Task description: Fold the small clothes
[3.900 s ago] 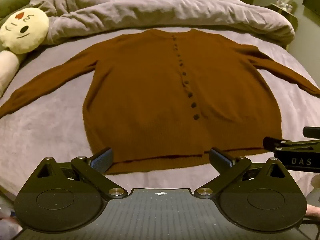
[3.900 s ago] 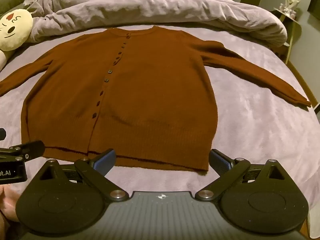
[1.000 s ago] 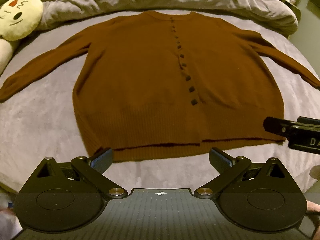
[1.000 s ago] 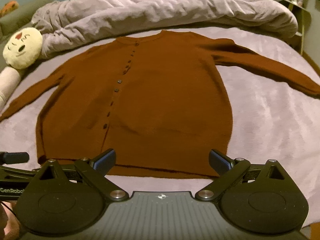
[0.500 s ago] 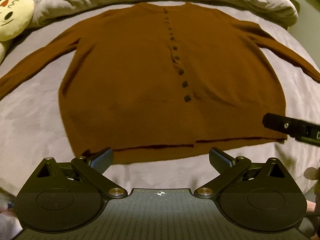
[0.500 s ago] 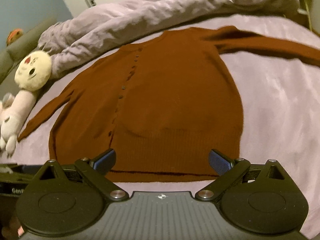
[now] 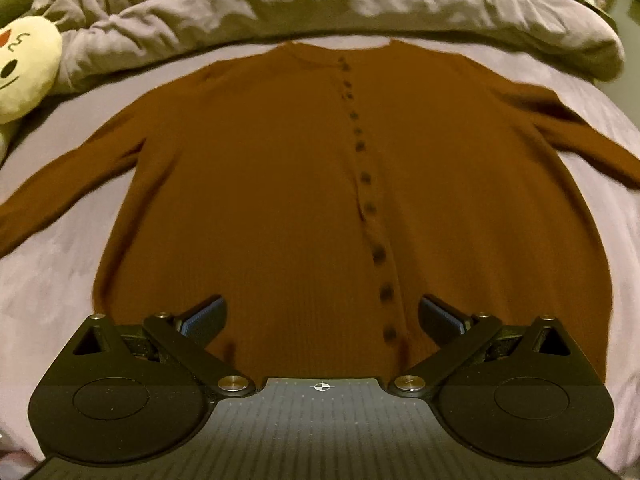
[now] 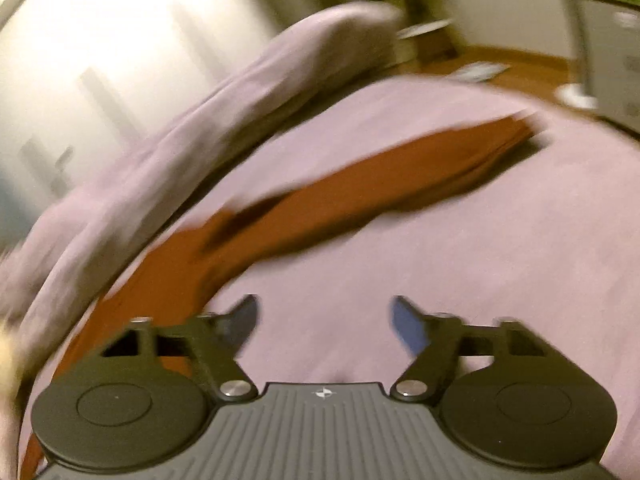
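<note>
We are working over a bed (image 7: 48, 280) covered in a lilac sheet, with a rumpled duvet (image 7: 320, 4) bunched along the top of the frame, probably pushed back to leave a flat area for folding. A brown cardigan (image 7: 280, 200) is lying buttoned and face up across the middle of the left view, both sleeves spread outward, so every edge is reachable for a first fold. A cream plush toy (image 7: 24, 68) is sitting at the upper left, clear of the garment.

In the blurred right view, one sleeve (image 8: 400, 176) is stretching from the lower left toward the upper right across the sheet; we judge the right claw is heading for it to fold it inward.

The left claw (image 7: 322, 316) is hovering over the lower part of the cardigan, spread wide, its pads gripping nothing. The right claw (image 8: 324, 324) is about half spread and closing, with only bare sheet showing between its pads and no cloth caught.
</note>
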Demonstrator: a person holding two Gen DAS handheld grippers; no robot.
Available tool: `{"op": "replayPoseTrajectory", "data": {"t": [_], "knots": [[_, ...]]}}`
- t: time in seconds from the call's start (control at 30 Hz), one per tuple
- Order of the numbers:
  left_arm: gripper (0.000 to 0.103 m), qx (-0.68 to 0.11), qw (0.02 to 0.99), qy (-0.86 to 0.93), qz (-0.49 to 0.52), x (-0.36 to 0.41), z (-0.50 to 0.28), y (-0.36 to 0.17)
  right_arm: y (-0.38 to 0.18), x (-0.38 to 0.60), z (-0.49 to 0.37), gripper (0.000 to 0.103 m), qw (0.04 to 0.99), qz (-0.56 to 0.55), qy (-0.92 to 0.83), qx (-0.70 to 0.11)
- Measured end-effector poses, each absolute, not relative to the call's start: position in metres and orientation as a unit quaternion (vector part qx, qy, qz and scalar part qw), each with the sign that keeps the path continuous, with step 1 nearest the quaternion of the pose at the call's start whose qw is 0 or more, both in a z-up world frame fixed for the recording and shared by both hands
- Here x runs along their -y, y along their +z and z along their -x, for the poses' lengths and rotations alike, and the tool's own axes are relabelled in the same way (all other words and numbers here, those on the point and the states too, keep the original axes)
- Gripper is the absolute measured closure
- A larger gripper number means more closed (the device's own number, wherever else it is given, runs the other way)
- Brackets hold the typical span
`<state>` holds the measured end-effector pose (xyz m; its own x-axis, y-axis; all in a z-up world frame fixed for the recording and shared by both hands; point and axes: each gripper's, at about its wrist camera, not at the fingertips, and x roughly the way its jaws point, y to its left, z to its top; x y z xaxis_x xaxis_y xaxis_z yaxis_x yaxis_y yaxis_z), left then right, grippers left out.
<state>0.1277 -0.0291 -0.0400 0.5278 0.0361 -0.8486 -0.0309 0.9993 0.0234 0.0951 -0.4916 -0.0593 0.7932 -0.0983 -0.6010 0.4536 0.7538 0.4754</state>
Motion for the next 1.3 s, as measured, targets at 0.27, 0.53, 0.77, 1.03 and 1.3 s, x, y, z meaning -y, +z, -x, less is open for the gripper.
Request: {"op": "replayPoseTrajectory", "data": {"t": [0.27,0.53,0.77,1.03,1.3], "knots": [[0.000,-0.492,0.868,0.066,-0.012,0.029,-0.174,-0.069,-0.087,0.599,-0.123,0.065,0.832,-0.428,-0.263,-0.236],[0.000,-0.487,0.872,0.053,-0.010,0.019,-0.174,-0.085,-0.108,0.620,-0.149,0.065,0.810,-0.475,-0.262,-0.225],[0.000,-0.490,0.870,0.052,0.016,0.011,-0.172,-0.090,-0.099,0.615,-0.162,0.095,0.827,-0.429,-0.267,-0.246],[0.000,-0.500,0.864,0.048,0.030,-0.003,-0.177,-0.082,-0.034,0.551,-0.191,0.097,0.895,-0.316,-0.218,-0.229],[0.000,-0.438,0.892,0.068,0.089,-0.057,-0.155,-0.041,0.020,0.366,-0.237,0.097,0.964,-0.156,0.001,-0.216]]}}
